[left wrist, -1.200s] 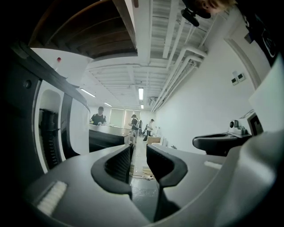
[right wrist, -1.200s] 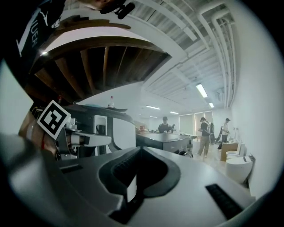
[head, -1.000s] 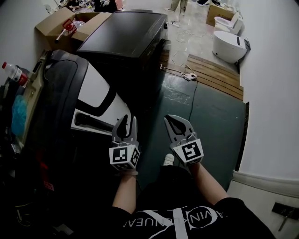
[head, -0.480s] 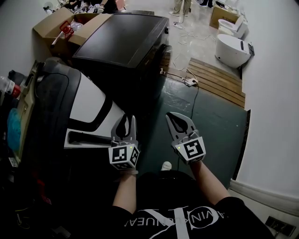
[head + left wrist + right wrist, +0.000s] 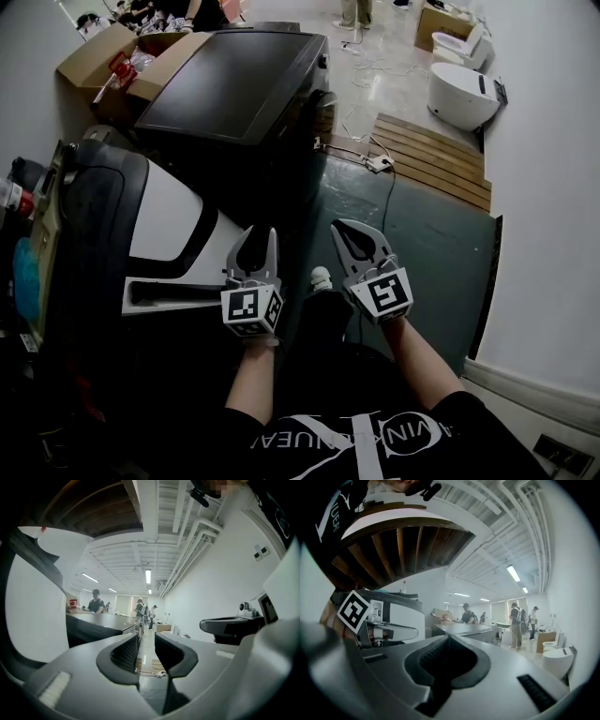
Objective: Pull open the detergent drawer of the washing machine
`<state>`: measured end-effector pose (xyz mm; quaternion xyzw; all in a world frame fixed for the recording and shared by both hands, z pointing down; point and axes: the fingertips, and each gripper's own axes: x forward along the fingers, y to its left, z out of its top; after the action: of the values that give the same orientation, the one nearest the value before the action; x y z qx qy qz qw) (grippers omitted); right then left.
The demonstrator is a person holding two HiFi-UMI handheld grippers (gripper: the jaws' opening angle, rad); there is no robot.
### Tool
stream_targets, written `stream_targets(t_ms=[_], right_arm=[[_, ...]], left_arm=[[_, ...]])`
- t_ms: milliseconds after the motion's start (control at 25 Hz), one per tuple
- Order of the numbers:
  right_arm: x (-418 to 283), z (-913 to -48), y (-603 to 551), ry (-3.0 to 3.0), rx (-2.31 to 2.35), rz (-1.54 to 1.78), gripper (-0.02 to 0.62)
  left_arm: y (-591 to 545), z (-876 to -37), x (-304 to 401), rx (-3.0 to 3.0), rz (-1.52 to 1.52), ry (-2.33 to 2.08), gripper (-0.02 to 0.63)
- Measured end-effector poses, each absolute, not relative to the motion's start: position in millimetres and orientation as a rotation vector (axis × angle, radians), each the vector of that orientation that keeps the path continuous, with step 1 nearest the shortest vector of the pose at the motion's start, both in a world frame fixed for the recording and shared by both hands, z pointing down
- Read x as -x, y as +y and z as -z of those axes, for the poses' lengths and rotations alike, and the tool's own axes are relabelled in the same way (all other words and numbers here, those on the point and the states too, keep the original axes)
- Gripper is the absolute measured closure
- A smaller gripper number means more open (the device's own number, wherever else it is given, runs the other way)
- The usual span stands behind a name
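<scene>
1. Head view puts the white washing machine with the black curved panel at the left of the frame, below the black flat-topped cabinet at upper centre. The long dark recess in its white face lies just left of the left gripper. It is probably the drawer's grip, but I cannot tell for certain.
2. The left gripper's fingers stand partly apart, with a narrow gap and nothing in it. The right gripper has its fingers closed tip to tip around an empty hollow and holds nothing.
3. As a judgement, the drawer is likely light, stiff plastic on a slide, with a smooth front that a flat pinch would slip off. Better to hook a finger into the recess, or clamp its lip, and pull straight out. A skewed pull could jam it.
4. Only the head view shows both grippers against the machine. The right gripper view shows the machine's white side at frame left, with the left gripper's marker cube in front of it. The left gripper view looks past the machine to the cabinet's edge and distant people, and it alone shows the gap between the left fingers.
</scene>
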<state>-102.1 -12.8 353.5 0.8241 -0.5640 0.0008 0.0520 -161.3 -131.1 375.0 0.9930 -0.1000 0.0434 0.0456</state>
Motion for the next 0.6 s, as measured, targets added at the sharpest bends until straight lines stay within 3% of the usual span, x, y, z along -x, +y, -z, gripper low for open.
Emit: stream_targets(t_ms=[600], right_arm=[[21.1,-357.1,-59.6,-1.817,-2.421,0.013,0.581]], left_arm=[[-158.7,-403.3,73.4,-2.988,-0.175,-0.348,0.508]])
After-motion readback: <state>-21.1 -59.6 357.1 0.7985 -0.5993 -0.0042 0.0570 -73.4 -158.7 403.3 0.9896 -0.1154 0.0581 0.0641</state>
